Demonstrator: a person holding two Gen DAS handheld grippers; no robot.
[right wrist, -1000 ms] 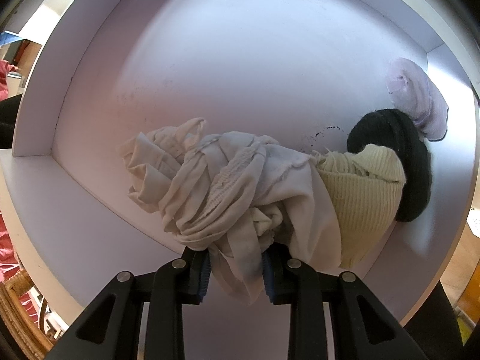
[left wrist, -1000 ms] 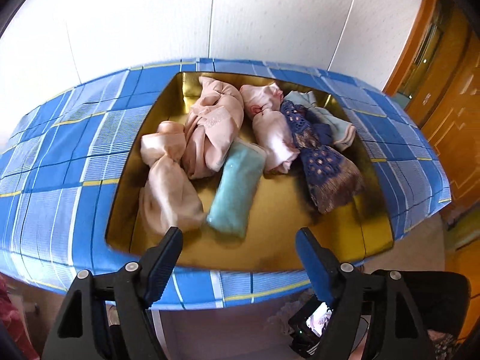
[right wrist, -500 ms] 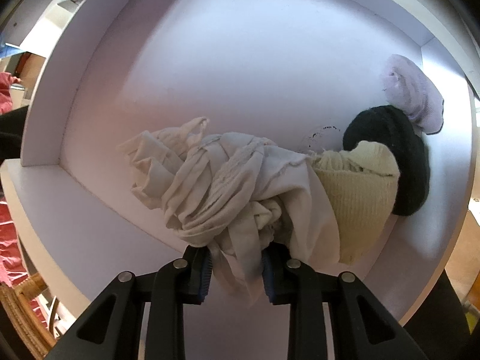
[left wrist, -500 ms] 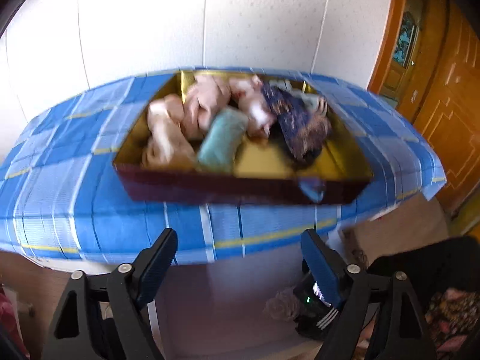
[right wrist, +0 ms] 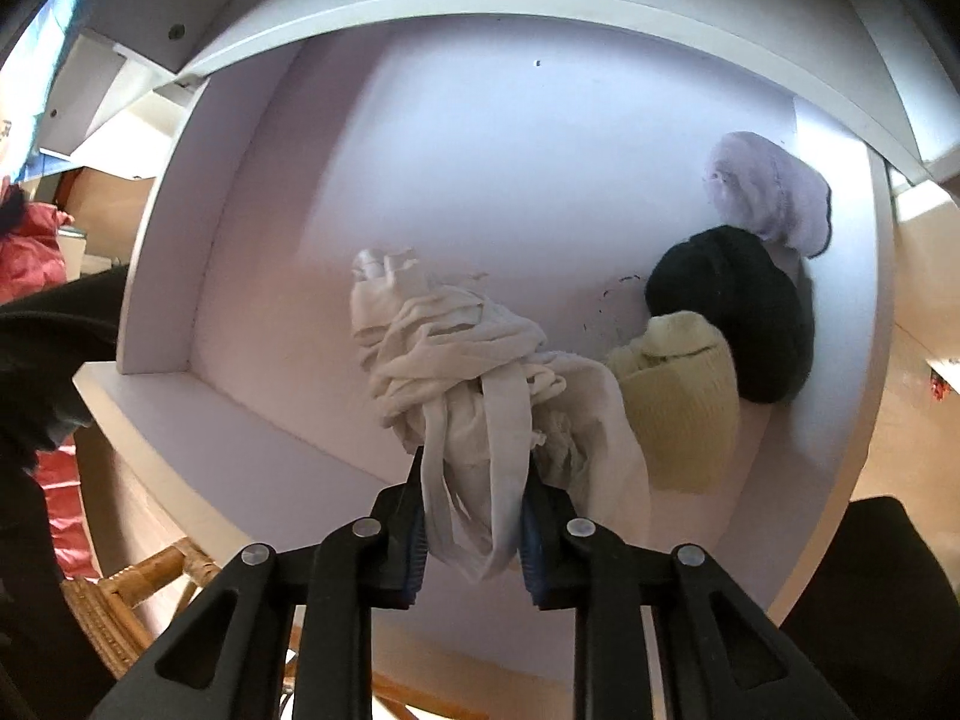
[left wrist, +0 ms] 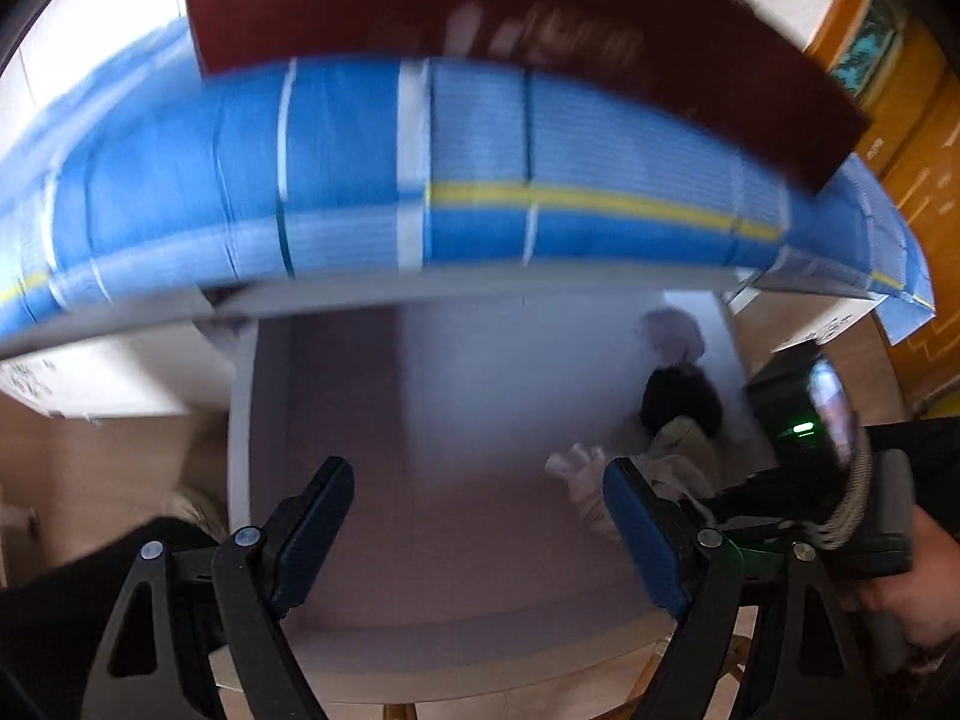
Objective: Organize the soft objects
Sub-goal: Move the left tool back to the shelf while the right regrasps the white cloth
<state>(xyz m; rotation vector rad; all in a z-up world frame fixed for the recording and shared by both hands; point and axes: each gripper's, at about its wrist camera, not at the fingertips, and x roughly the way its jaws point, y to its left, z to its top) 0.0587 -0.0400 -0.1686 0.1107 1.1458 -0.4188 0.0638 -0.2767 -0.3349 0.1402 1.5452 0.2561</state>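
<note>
Three soft things already sat against the right wall of the white drawer (right wrist: 252, 420): a lilac fuzzy bundle (right wrist: 765, 192) farthest back, a black knit roll (right wrist: 735, 312) before it, and a pale yellow ribbed knit roll (right wrist: 681, 402) nearest me, each touching the next. My right tongs (right wrist: 474, 516) were clenched on the near tail of a knotted cream cloth bundle (right wrist: 456, 360), its loose end hanging down between the jaws. That bundle ran lengthwise straight away from my right tongs toward the drawer's back, its right flank touching the yellow roll, and I could not tell whether it rested on the drawer floor or hung just above it. My judgement was that the coming move was simply to let go with the bundle lying parallel to its neighbours in the row. My left tongs (left wrist: 474, 516) were released, jaws wide and empty, held over the bare left half of the drawer, so the right hand was plainly the nearer one. From the blurred left view, the same cream bundle (left wrist: 585, 489) showed just beyond my right-hand finger. Above, a blue plaid cloth (left wrist: 480, 180) hung over the table edge, with a dark red box (left wrist: 720, 78) on top; its contents were out of sight from there.
</note>
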